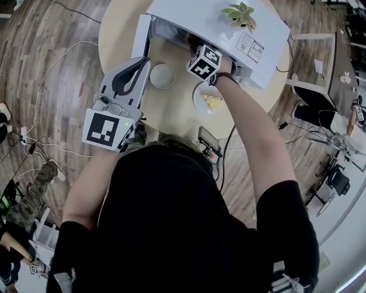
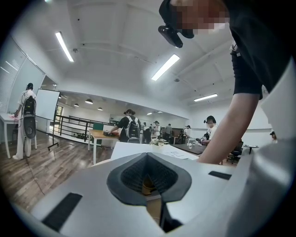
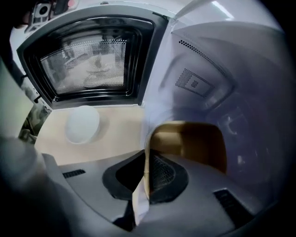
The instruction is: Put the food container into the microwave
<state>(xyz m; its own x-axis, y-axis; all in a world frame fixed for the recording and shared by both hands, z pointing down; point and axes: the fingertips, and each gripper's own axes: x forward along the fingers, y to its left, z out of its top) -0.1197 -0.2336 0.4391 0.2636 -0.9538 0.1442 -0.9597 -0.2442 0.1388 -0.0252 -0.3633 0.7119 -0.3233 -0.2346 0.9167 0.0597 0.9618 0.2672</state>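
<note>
The right gripper (image 3: pixel 147 162) clamps its narrow jaws on one wall of the brown paper food container (image 3: pixel 194 139), which sits at the mouth of the open microwave (image 1: pixel 189 20). To the left, near the open door (image 3: pixel 92 60), the left gripper (image 2: pixel 148 159) has its jaws together and empty.

A white microwave (image 1: pixel 189 17) stands on a round table (image 1: pixel 177 117); its door (image 3: pixel 90 60) is swung wide open to the left, showing a dark frame and a dotted mesh window; a tan, open-topped food container (image 3: pixel 189 143) is at the mouth of the pale cavity, its near wall pinched between the jaws of the right gripper (image 3: pixel 145 173); whether it touches the cavity floor cannot be made out.
</note>
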